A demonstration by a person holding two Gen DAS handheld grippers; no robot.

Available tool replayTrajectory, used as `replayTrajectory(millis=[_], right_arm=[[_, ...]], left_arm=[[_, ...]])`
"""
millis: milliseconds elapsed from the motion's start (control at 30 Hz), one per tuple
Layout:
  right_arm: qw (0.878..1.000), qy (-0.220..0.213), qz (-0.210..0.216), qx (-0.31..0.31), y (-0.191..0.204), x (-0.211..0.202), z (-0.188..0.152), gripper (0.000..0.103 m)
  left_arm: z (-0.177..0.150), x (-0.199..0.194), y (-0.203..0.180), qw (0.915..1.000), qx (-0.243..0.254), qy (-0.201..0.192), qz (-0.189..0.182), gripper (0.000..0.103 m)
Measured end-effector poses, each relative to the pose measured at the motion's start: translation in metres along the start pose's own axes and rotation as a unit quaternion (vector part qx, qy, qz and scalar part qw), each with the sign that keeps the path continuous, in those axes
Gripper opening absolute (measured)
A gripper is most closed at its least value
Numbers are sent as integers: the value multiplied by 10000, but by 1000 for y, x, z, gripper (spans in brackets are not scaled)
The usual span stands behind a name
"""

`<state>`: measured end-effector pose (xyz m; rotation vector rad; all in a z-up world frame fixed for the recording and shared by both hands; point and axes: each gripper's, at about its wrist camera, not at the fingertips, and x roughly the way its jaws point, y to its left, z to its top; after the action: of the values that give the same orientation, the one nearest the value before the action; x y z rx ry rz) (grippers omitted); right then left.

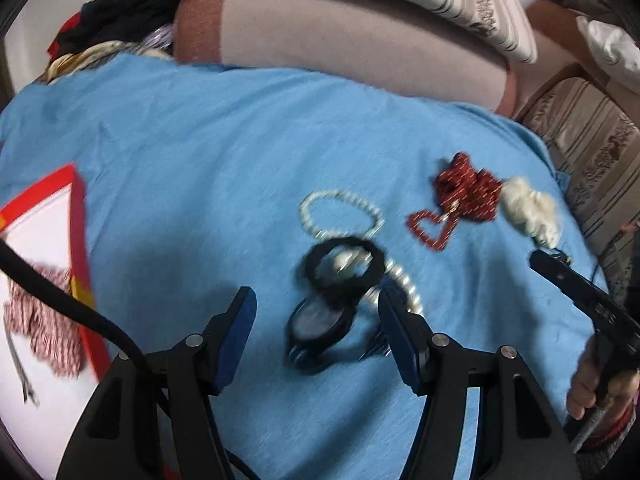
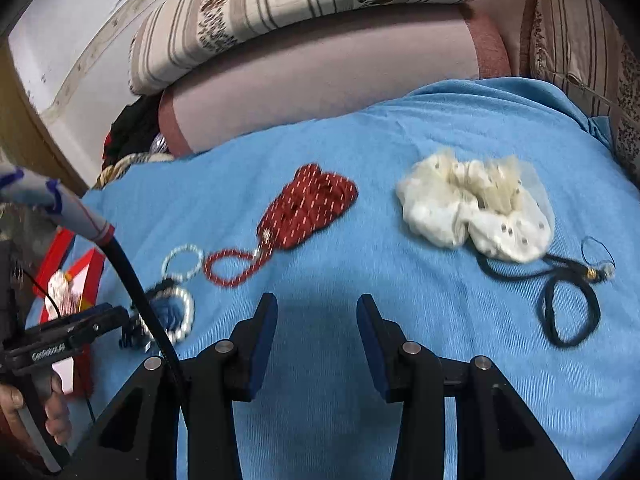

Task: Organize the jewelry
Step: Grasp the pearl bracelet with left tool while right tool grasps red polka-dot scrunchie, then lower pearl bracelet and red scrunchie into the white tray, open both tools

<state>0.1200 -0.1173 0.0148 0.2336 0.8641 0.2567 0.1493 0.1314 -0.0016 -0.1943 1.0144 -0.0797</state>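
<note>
Only partly legible white lettering on left gripper [image 2: 132, 326] body | left gripper: agape, empty | right gripper [image 2: 316, 344]: agape, empty

Open blue cloth [image 2: 320, 420] in front, clutter in a band across the middle.

Bare cloth under and ahead of right gripper [image 2: 316, 320], nothing between its fingers. Left gripper [image 1: 316, 316] has black hair tie [image 1: 340, 264], pearl necklace [image 1: 340, 216] and a dark oval thing bunched in its gap. Red bead necklace [image 2: 304, 208], white scrunchie [image 2: 472, 208], black cord [image 2: 568, 312] block the far side. Red box [image 1: 80, 240] walls off the left edge; cushions [image 2: 320, 72] behind.
</note>
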Motion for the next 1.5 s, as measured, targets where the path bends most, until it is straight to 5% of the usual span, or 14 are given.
replayTrajectory(millis=[333, 500, 700, 733, 767, 800, 833, 867, 933, 1133, 1500], right_arm=[[9998, -58, -14, 182, -8, 24, 41, 46], [9987, 66, 100, 501, -14, 49, 58, 53], [9984, 275, -14, 501, -12, 76, 59, 53], [9983, 304, -36, 494, -12, 79, 58, 53], [9982, 332, -66, 492, -11, 83, 57, 53], [9982, 340, -99, 491, -11, 86, 57, 43], [9981, 374, -120, 478, -9, 88, 57, 26], [9980, 398, -118, 482, -9, 88, 58, 22], [9980, 354, -89, 511, -9, 82, 59, 13], [9998, -34, -95, 167, 8, 35, 67, 11], [9980, -346, 261, -466, 74, -40, 56, 11]], left_arm=[[59, 35, -2, 9995, 250, 136, 151, 62], [75, 81, 13, 9977, 69, 619, -250, 62], [79, 93, -1, 9958, 477, 659, -423, 61], [79, 93, -3, 9953, 524, 673, -450, 48], [78, 94, -8, 9945, 643, 715, -426, 22], [76, 95, -11, 9940, 721, 755, -341, 9], [75, 96, -11, 9934, 722, 803, -385, 5], [75, 95, -11, 9937, 668, 793, -435, 5], [76, 90, -10, 9946, 559, 755, -432, 5], [78, 49, -3, 9977, 290, 386, -484, 5], [57, -91, 21, 9980, 206, -486, -350, 5]])
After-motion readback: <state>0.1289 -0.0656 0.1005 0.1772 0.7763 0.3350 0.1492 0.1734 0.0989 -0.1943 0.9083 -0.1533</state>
